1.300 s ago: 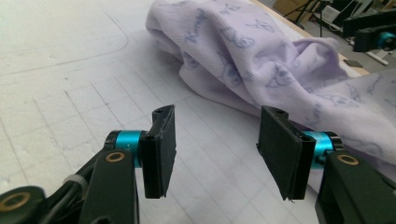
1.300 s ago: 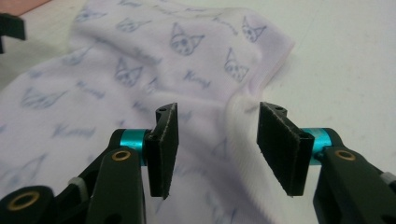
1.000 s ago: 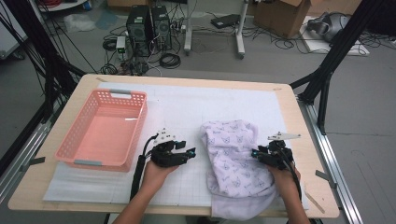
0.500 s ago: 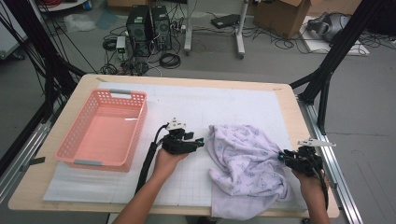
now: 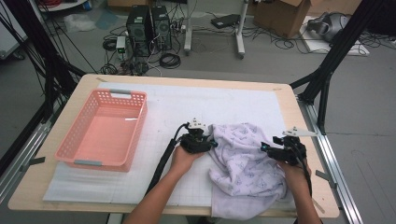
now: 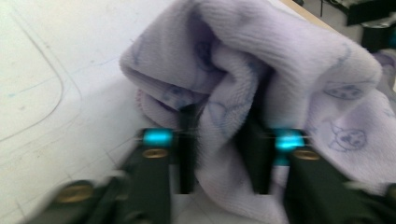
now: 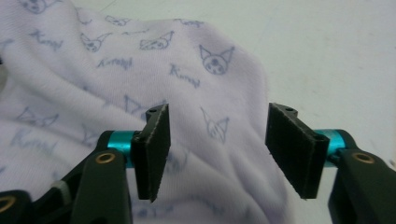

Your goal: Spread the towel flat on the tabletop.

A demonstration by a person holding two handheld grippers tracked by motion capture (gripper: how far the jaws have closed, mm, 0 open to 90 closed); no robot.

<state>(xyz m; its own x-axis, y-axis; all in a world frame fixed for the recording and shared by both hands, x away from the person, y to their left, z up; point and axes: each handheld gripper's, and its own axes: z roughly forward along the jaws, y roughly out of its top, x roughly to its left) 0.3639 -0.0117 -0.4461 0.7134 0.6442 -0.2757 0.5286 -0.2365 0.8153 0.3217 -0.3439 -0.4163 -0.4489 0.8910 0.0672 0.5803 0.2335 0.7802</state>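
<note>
Left claw (image 6: 219,154): jaws have just been closing, and in the left gripper view a thick fold of the towel (image 5: 243,163) now sits pinched between the two black pads. That view is motion-blurred, but the cloth bulges out above and below the pads, so I read this as a grip on the towel's left edge. In the high view the left claw (image 5: 212,143) is at the towel's left side; a second ago it stood apart from the cloth, further left on the mat (image 5: 154,116).

Right claw (image 7: 217,154): jaws have just been opening. In the right gripper view the pads stand wide apart, with printed cloth lying behind and below them and nothing pressed between them, so it has let go. In the high view the right claw (image 5: 267,148) sits at the towel's right edge, near the right side of the table (image 5: 303,116). Half a second ago it was further out to the right.

Towel: crumpled heap on the mat, right of centre, near edge hanging over the table's front. It lies wider and flatter than a second ago, when it was bunched into a narrower pile.

Basket (image 5: 79,140): pink, empty, on the left of the mat, well apart from the towel. Unchanged.

Judgement: grip has passed from right to left. The work looks like regrasping to spread or fold the towel; the right claw likely needs a fresh corner next.
</note>
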